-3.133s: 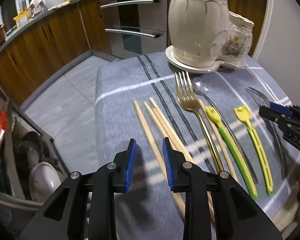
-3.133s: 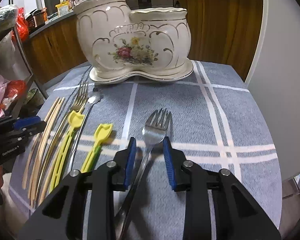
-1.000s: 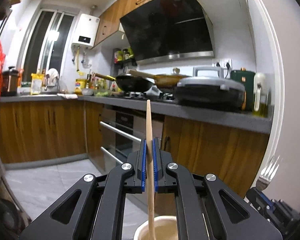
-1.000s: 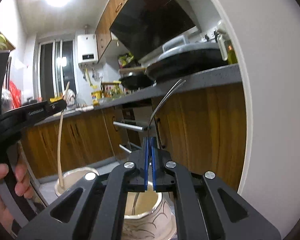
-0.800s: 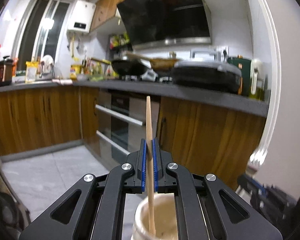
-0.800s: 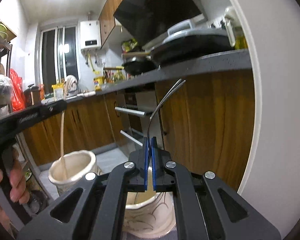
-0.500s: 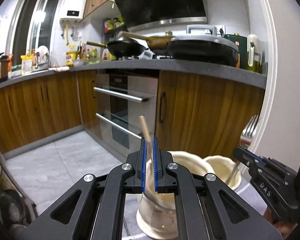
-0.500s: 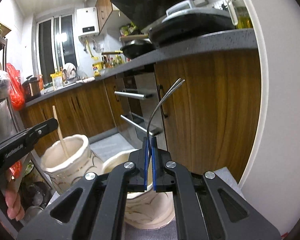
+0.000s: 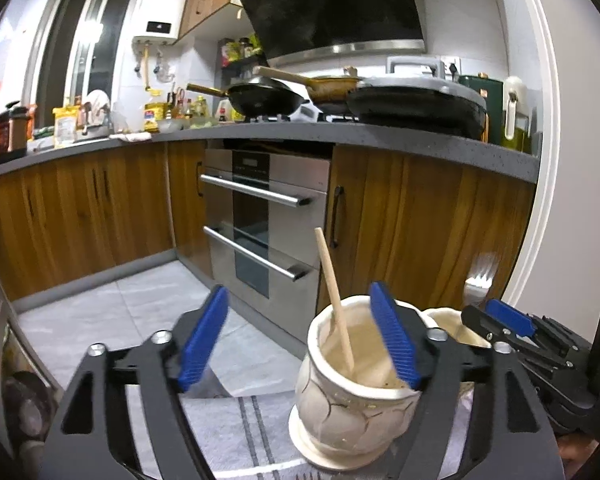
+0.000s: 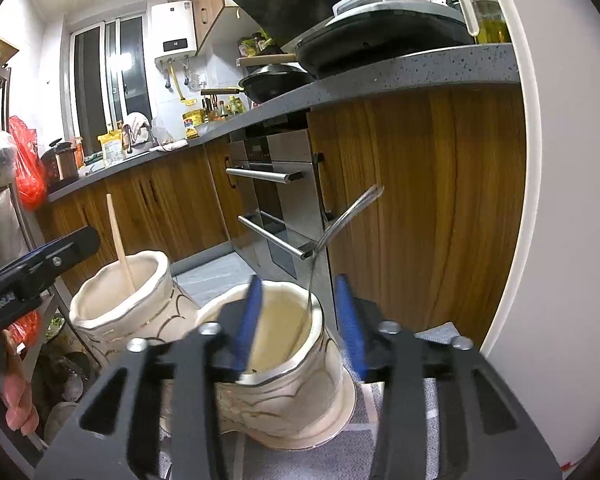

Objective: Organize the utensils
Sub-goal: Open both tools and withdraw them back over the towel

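Note:
A wooden chopstick (image 9: pixel 334 300) stands loose in the taller cream ceramic pot (image 9: pixel 340 400), leaning left. My left gripper (image 9: pixel 300 340) hangs just above that pot, its jaws opening, and neither pad touches the chopstick. In the right wrist view a metal fork (image 10: pixel 340 220) leans on the rim of the lower pot (image 10: pixel 284 364). My right gripper (image 10: pixel 299 322) is over it with jaws opening, its pads clear of the fork. The chopstick (image 10: pixel 120 240) and taller pot (image 10: pixel 120 308) show at left, beside the left gripper (image 10: pixel 40 268). The right gripper (image 9: pixel 504 324) appears at the right edge.
Both pots sit on a saucer on the grey striped cloth (image 9: pixel 240 420) near the table's far edge. Beyond are a steel oven (image 9: pixel 260 220), wooden cabinets (image 9: pixel 420 220) and a white wall (image 10: pixel 560 200) at right. A person's hand (image 10: pixel 16 400) holds the left gripper.
Both grippers have let go: the left released the chopstick and the right released the fork, each now resting in its pot. The left gripper has also sunk towards the pots.

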### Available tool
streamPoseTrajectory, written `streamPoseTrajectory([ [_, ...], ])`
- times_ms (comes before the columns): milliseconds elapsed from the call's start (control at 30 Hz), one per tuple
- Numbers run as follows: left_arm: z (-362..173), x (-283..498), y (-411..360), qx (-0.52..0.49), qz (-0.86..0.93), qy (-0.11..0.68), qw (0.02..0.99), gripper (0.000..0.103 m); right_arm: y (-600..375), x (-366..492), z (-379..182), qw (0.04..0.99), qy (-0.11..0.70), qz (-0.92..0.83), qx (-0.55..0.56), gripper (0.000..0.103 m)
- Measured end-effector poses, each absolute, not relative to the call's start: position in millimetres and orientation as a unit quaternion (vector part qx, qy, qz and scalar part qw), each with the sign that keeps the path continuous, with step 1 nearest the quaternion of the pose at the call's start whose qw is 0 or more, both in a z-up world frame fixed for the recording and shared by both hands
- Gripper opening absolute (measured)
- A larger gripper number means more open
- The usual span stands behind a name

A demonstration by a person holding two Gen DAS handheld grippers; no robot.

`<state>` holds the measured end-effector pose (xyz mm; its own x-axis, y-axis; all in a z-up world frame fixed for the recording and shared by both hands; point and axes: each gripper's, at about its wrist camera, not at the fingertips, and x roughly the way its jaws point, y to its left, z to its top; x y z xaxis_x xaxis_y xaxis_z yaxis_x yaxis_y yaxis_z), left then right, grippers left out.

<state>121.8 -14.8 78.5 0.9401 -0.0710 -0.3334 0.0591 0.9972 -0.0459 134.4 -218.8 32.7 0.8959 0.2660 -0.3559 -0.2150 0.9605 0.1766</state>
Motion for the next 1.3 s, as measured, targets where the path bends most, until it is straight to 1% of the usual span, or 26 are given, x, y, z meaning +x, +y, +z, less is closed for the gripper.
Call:
streamPoseTrajectory([
  [33,79.6,119.2,-13.2,-0.019,-0.033,0.168,0.985,0.08,-219.3,133.4,33.2,0.972,0.192,0.122,0.065,0.051],
  [100,81.5,109.7,-10.6,-0.019,-0.032,0.165,0.986,0.089,-220.8,126.3,35.0,0.972,0.194,0.119,0.062,0.062],
  [133,81.8,106.0,-9.7,-0.019,-0.033,0.165,0.986,0.091,-221.5,123.0,36.5,0.972,0.193,0.118,0.061,0.065],
  [200,81.8,93.8,-7.9,-0.017,-0.032,0.162,0.986,0.094,-222.9,112.5,40.5,0.973,0.189,0.121,0.058,0.081],
  [233,81.7,89.0,-7.7,-0.014,-0.032,0.162,0.986,0.095,-223.8,105.6,43.0,0.974,0.184,0.122,0.057,0.085],
  [267,81.1,82.4,-6.9,-0.011,-0.032,0.163,0.986,0.096,-224.4,97.9,45.6,0.975,0.179,0.123,0.056,0.094],
  [300,80.1,75.8,-5.8,-0.009,-0.034,0.165,0.986,0.096,-224.8,90.4,47.5,0.976,0.173,0.124,0.054,0.098],
  [467,70.1,47.0,2.8,-0.016,-0.043,0.185,0.982,0.097,-222.7,58.0,50.8,0.977,0.164,0.132,0.035,0.098],
  [800,30.6,3.4,20.9,-0.015,-0.018,0.232,0.973,0.097,-214.9,13.2,34.5,0.969,0.2,0.146,0.019,0.098],
  [1033,-0.3,-0.3,29.5,-0.029,-0.005,0.28,0.96,0.097,-204.7,3.4,8.9,0.96,0.238,0.147,-0.015,0.098],
  [1300,-27.8,1.0,34.9,-0.027,0.001,0.34,0.94,0.097,-199.2,6.2,-17.8,0.945,0.283,0.159,-0.023,0.098],
])
